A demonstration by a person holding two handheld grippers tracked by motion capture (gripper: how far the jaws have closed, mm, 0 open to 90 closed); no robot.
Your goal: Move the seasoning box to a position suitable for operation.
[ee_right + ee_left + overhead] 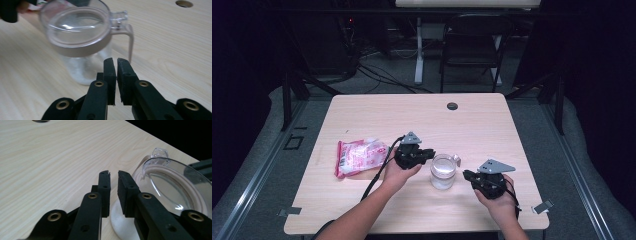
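Observation:
A clear glass jar (443, 171) with a transparent lid and a beige handle stands on the table near its front edge. My left gripper (431, 154) lies just left of the jar and points at it. In the left gripper view its jaws (113, 173) are slightly parted with nothing between them, and the jar's lid (172, 182) is close on the right. My right gripper (467, 175) sits right of the jar. In the right gripper view its jaws (114, 60) show a narrow gap, empty, just short of the jar (77, 30) and its handle (130, 42).
A pink and white plastic packet (361, 156) lies left of the left hand. The light wooden table (412, 115) has a round cable hole (452, 106) at the back. A black folding chair (474, 45) and a white desk leg (418, 50) stand beyond it.

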